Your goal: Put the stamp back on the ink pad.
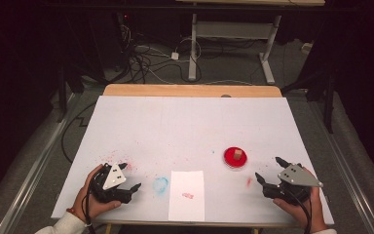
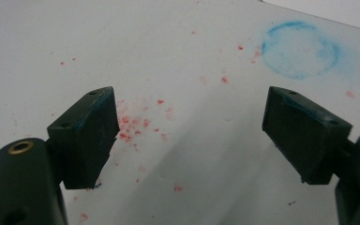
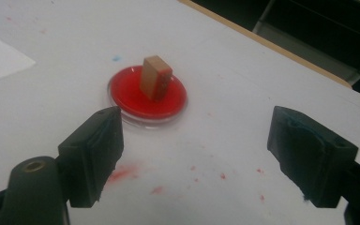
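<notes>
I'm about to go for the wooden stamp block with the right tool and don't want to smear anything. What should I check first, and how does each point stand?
1. Right tool open wide enough for the block: ok, jaws stand well apart.
2. Wooden block upright in the red ink dish: ok, standing on end.
3. Path from the right tool to the block free of other things: ok, just stained table between.
4. Left tool empty and out of the way: ok, open over red specks near the blue ring stain.
5. Paper sheet lying flat, ready for stamping: ok, one red mark on it.
6. Ink on the block's underside: cannot tell.
</notes>
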Available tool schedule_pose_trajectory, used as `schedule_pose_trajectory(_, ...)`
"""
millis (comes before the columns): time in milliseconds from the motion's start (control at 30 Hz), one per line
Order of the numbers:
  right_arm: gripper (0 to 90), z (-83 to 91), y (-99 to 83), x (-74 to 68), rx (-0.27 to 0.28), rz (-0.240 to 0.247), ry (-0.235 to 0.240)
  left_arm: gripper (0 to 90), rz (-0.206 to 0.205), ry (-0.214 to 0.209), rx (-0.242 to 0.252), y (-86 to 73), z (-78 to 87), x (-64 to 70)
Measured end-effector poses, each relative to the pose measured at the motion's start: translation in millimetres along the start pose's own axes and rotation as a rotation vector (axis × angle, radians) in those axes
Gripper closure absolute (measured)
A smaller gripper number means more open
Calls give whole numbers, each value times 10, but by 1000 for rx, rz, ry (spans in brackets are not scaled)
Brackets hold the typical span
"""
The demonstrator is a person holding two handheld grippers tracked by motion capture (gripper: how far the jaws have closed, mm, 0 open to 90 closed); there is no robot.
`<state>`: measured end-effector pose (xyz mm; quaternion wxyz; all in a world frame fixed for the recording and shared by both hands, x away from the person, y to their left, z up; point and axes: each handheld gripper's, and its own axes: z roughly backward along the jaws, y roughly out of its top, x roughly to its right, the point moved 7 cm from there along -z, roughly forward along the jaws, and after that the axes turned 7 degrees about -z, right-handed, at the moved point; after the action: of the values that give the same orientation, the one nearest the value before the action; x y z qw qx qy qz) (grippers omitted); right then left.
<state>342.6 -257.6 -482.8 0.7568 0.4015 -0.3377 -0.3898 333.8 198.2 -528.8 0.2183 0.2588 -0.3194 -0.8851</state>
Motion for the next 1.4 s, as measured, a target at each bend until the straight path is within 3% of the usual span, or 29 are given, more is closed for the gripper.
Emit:
schedule_pose_trajectory(233, 180, -18, -167, 2, -31, -20, 7, 180, -3, 6, -3, -5, 8, 4)
schedule_pose_trajectory(400, 170, -2, -153, -32, -18, -22, 10, 180, -24, 2, -4, 11, 12, 28)
schedule_pose_trajectory(733, 169, 40, -112, -83, -6, 2, 12, 179, -21, 2, -1, 10, 20, 31)
schedule_pose_trajectory(900, 167, 42, -109, -60, 0, -18, 5, 180, -22, 1, -7, 8, 9, 35)
schedule_pose_trajectory(1400, 167, 43, -100, -75, 0, -3, 5, 180, -21, 3, -9, -3, 17, 31)
